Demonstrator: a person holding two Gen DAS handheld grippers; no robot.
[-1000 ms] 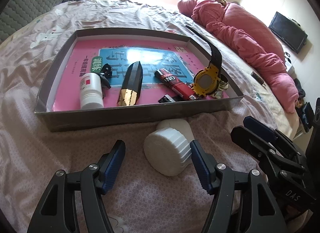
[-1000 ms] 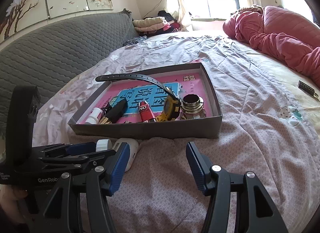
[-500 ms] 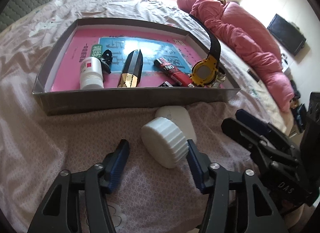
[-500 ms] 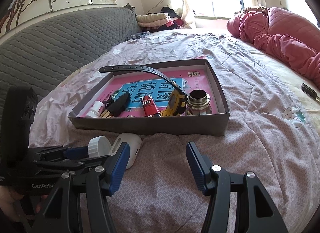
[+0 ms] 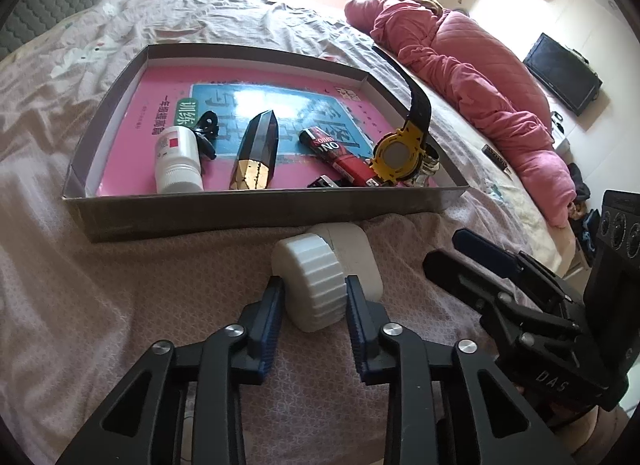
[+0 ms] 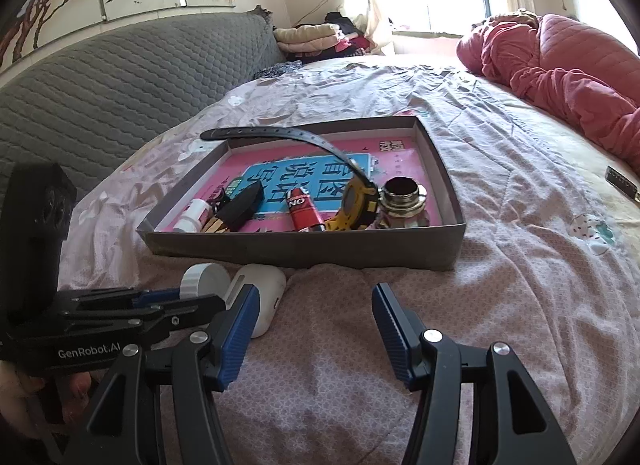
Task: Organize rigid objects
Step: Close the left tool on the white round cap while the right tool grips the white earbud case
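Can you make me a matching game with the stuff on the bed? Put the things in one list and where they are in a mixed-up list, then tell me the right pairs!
Things:
1. white ribbed cap
2. yellow watch
3. white earbud case
4. right gripper

Where or how:
A. lying on the bedsheet just behind the cap, outside the box
B. open, with nothing between its fingers
C. squeezed between the left gripper fingers
D. inside the grey box, strap sticking up over the rim

Pairs: 1-C, 2-D, 3-A, 4-B
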